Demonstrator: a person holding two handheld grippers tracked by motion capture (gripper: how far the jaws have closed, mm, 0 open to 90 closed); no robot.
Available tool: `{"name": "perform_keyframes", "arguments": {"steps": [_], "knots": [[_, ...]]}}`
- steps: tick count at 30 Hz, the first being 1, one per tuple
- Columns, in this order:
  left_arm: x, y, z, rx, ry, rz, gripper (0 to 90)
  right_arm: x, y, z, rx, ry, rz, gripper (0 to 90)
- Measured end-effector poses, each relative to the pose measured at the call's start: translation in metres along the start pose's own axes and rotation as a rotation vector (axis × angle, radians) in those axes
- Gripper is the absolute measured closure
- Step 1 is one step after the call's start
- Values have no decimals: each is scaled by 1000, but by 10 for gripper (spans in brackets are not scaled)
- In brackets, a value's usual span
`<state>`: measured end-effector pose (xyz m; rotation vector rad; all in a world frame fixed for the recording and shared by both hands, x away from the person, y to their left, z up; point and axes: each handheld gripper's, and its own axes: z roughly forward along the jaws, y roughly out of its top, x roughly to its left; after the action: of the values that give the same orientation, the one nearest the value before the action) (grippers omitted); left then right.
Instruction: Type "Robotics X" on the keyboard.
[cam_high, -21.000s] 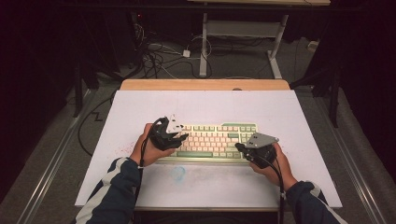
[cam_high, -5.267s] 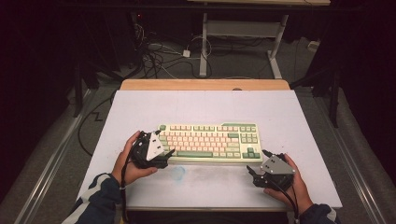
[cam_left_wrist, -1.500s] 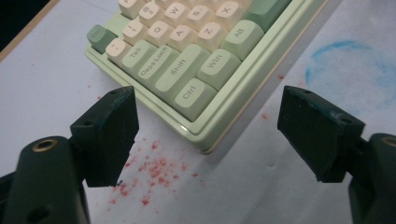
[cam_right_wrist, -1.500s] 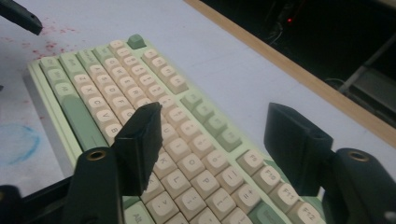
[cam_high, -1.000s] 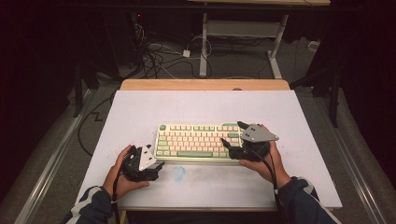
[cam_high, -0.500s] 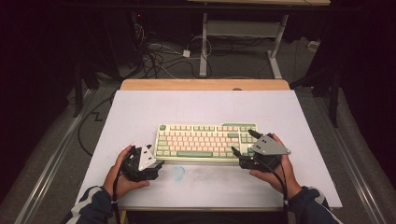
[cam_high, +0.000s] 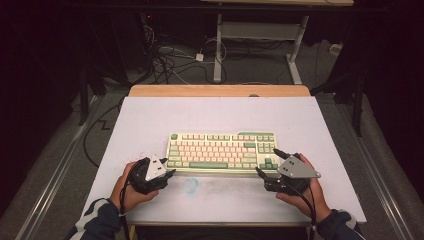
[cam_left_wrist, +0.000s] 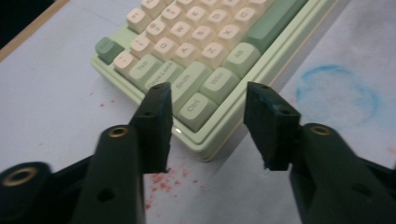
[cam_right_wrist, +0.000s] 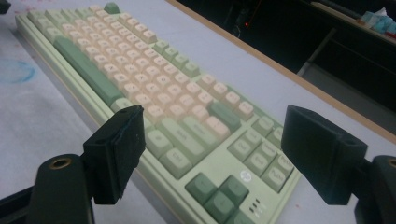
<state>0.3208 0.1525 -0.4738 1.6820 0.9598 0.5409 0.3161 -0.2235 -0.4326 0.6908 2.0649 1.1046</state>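
Item: pale green mechanical keyboard with cream and dark green keycaps (cam_high: 222, 151), lying flat near the middle of the white-topped bench (cam_high: 310, 125), long side facing you. Your left claw (cam_high: 167, 173) sits just off the keyboard's near left corner; its jaws have just been closing and now stand partly apart with nothing pinched, the corner lying ahead of them in the left gripper view (cam_left_wrist: 205, 126), apart from both pads. Your right claw (cam_high: 265, 162) is at the near right corner, jaws spread wide and holding nothing; in the right gripper view (cam_right_wrist: 210, 140) they flank the arrow-key end, but you cannot tell whether either pad touches the case. Hard to make out: from the high view both claws' tips are small and dark against your hands. Cut off: the keyboard's far rows in the left gripper view, its nearest corner in the right gripper view. Also noted: faint blue ring stain (cam_high: 190, 185) and red speckles (cam_left_wrist: 161, 179) on the bench.
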Motion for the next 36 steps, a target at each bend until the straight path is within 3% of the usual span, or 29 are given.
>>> {"name": "perform_keyframes", "arguments": {"steps": [5, 9, 12, 15, 20, 25, 36], "knots": [[0, 6, 0, 9, -35, -29, 745, 4, -13, -8, 34, 6, 3, 225], [-2, 10, 2, 39, -72, -21, 862, 10, -20, -15, 68, -8, -31, 225], [-3, 15, 7, 58, -89, -23, 873, 12, -21, -21, 70, 2, -31, 225], [-5, 24, 13, 60, -103, -53, 874, 13, -23, -24, 71, 7, -33, 225], [-10, 30, 23, 77, -93, -35, 873, 12, -24, -22, 88, 5, -34, 225], [-14, 36, 38, 88, -110, -49, 873, 15, -25, -19, 104, 13, -54, 225], [-29, 37, 71, 145, -123, 1, 873, 16, -27, -15, 123, 31, -67, 226]]}}
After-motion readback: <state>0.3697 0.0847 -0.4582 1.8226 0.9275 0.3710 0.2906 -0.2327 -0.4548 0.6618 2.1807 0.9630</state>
